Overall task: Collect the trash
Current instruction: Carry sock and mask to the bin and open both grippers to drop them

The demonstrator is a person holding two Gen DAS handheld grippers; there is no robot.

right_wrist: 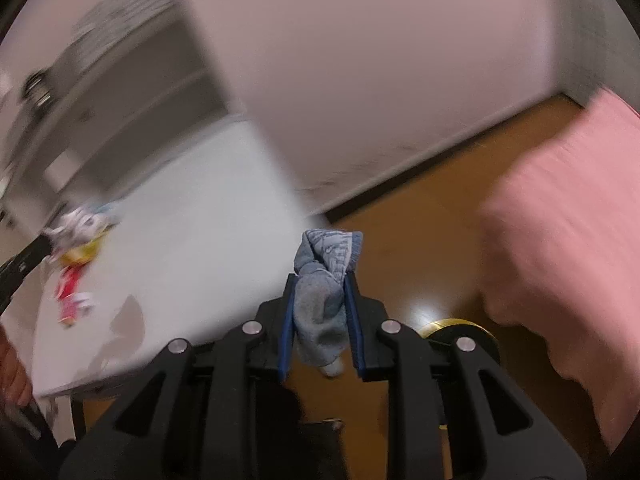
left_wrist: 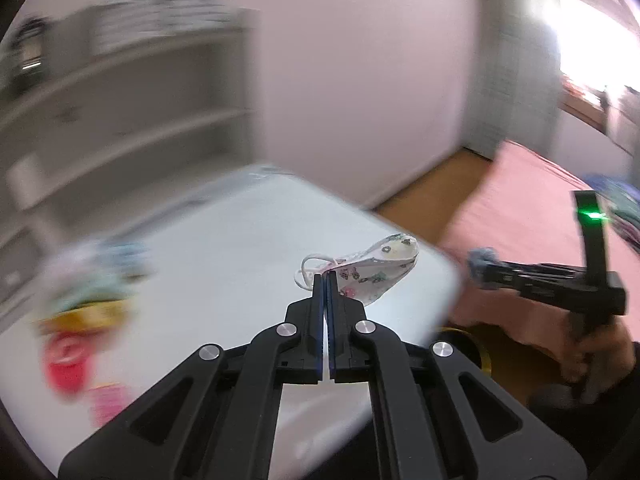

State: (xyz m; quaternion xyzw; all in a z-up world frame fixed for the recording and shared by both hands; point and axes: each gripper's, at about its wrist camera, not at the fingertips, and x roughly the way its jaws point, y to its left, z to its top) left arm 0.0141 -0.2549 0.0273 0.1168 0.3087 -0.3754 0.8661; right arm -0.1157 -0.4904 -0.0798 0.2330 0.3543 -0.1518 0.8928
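In the left wrist view my left gripper (left_wrist: 325, 280) is shut on the edge of a white patterned face mask (left_wrist: 376, 270), held above the right end of a white table (left_wrist: 224, 240). The mask's ear loop hangs to the left of the fingertips. My right gripper (right_wrist: 320, 284) is shut on a bunched grey-blue sock (right_wrist: 324, 316), over the wooden floor (right_wrist: 420, 220) just past the table's corner. From the left wrist view the right gripper (left_wrist: 490, 274) shows at the right, held by a hand (left_wrist: 592, 352). Blurred colourful wrappers (left_wrist: 80, 320) lie on the table's left part.
A pink bed cover (right_wrist: 560, 240) fills the right side. A round black object with a gold rim (right_wrist: 456, 326) sits on the floor below the grippers. Grey shelves (left_wrist: 120, 100) stand behind the table, against a pale wall (left_wrist: 360, 80). Both views are motion-blurred.
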